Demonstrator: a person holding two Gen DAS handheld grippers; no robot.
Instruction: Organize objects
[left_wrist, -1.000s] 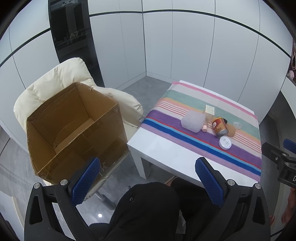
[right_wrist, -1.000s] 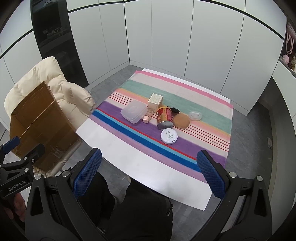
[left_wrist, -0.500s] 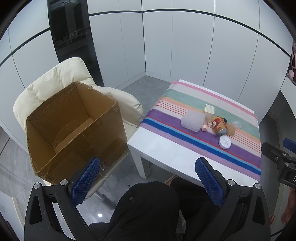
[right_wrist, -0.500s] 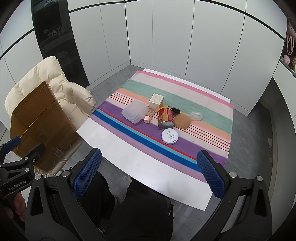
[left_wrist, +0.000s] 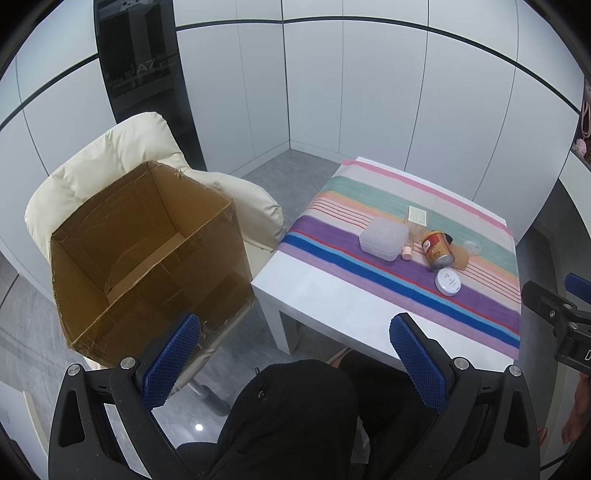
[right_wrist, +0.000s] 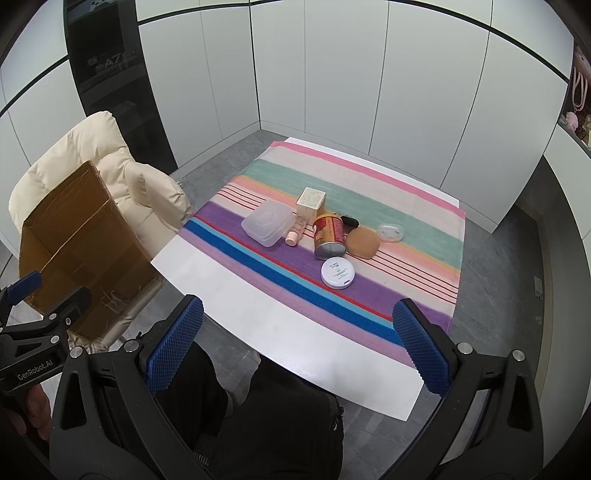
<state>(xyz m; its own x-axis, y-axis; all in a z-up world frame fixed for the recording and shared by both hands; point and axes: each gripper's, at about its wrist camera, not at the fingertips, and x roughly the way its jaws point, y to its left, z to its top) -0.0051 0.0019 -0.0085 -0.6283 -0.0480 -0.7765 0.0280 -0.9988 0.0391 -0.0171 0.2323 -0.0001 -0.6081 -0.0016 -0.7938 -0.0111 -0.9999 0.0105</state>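
the left gripper (left_wrist: 295, 363) and the right gripper (right_wrist: 297, 341) both hang above the person's dark lap (right_wrist: 280, 417), jaws spread wide and holding nothing. the white table (right_wrist: 280, 325) lies ahead, under a striped cloth (right_wrist: 369, 192). on the cloth sits a cluster: a clear plastic box (right_wrist: 266, 224) at 9 o'clock of the red can (right_wrist: 328, 236), a small pink bottle (right_wrist: 293, 236) between them, a cream carton (right_wrist: 311, 203) at 11, a tan sponge (right_wrist: 362, 242) touching the can at 3, a clear lid (right_wrist: 390, 232) beyond it, and a white round tin (right_wrist: 338, 273) at 6. nothing stands between grippers and cluster. an open cardboard box (left_wrist: 147, 258) rests on a cream chair (left_wrist: 110, 155), at 9 o'clock of the table.
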